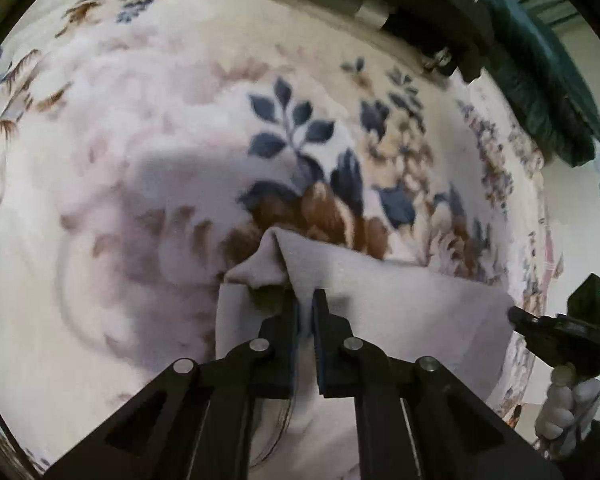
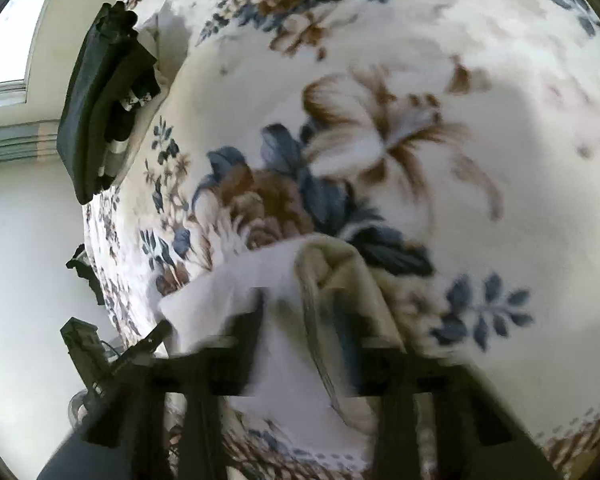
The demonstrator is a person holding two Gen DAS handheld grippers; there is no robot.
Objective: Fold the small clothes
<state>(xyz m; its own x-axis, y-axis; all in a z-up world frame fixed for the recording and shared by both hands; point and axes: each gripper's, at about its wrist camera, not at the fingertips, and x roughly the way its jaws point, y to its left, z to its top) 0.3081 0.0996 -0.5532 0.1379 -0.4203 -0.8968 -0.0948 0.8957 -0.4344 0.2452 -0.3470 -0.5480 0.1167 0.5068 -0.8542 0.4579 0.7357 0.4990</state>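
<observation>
A small pale grey-white garment (image 1: 400, 312) hangs stretched between my two grippers above a floral blanket (image 1: 160, 140). My left gripper (image 1: 306, 304) is shut on one corner of the garment, which bunches up over the fingertips. The other gripper (image 1: 516, 314) shows at the right edge of this view, pinching the opposite corner. In the right wrist view my right gripper (image 2: 300, 304) is blurred, with the garment (image 2: 276, 320) draped between and over its fingers; its jaws look apart, with cloth bunched between them. The left gripper (image 2: 156, 336) shows at lower left holding the far corner.
The floral blanket (image 2: 440, 100) covers the bed in both views. Dark folded clothes lie at the bed's edge (image 1: 540, 92), and also show in the right wrist view (image 2: 100, 112). A white wall (image 2: 24, 260) and a window (image 2: 8, 36) are at left.
</observation>
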